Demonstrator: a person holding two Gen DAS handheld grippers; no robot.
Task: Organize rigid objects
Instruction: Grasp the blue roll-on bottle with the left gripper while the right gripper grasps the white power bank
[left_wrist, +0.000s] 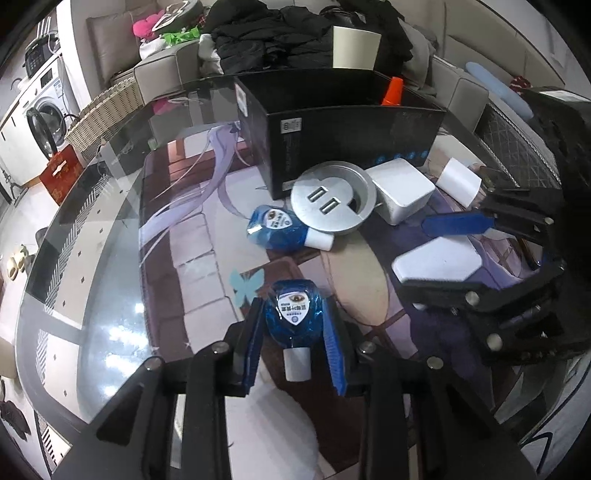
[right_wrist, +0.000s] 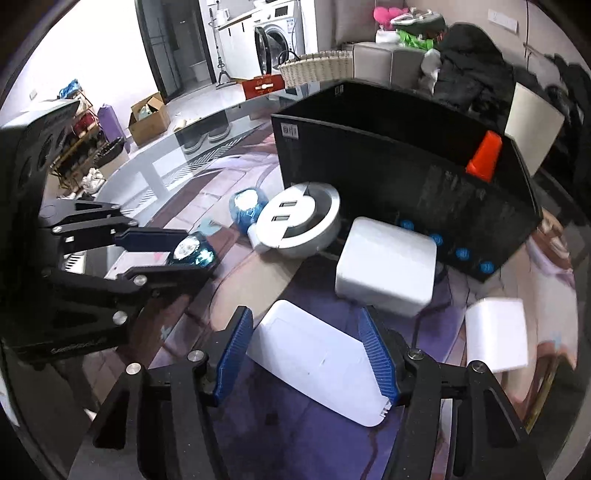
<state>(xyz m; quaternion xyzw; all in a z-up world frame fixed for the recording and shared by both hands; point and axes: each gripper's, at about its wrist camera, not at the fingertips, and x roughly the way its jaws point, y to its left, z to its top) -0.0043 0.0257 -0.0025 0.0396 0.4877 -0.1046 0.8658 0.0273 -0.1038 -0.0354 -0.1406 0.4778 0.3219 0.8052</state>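
blue bottle (left_wrist: 295, 314) between left jaws (touching)

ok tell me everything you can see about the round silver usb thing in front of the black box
The round silver USB hub is a flat metallic-looking disc with a raised half carrying two USB slots and a dark open recess beside it. It lies flat on the printed mat, against the front wall of the black box. The white cap of a blue bottle lies against its near rim, and a white adapter block sits close at its right; contact there is unclear. Neither gripper touches it.
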